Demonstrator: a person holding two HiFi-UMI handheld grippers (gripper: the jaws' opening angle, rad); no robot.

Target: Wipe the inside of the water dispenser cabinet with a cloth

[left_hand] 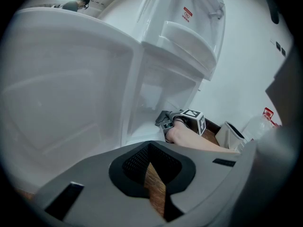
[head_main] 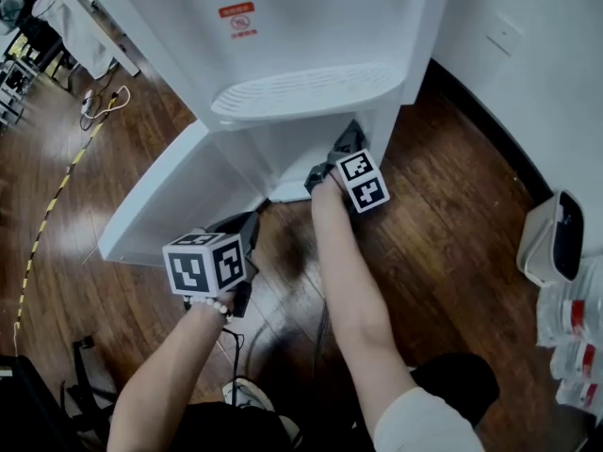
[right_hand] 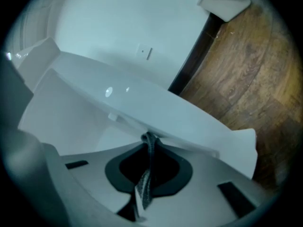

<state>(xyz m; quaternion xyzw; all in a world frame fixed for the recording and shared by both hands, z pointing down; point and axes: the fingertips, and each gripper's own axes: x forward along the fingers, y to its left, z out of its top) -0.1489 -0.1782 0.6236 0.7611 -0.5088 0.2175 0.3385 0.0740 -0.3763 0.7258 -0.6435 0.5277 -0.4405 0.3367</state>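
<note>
Cloth (right_hand: 147,174), a thin dark grey strip, is pinched tight between the closed jaws of the right gripper (right_hand: 150,137), and its end pokes out past the tips. That gripper is at the open mouth of the cabinet (head_main: 283,153), low down under the drip tray (head_main: 306,92) of the white water dispenser (head_main: 311,17). In the head view the cloth is too small to pick out, so I cannot tell if it touches the white wall. The cabinet door (head_main: 179,196) stands wide open on the left side. The left gripper (left_hand: 149,144) is just beside the door's edge, over the brown wood floor (head_main: 452,224). Its jaws are closed together with nothing in them.
</note>
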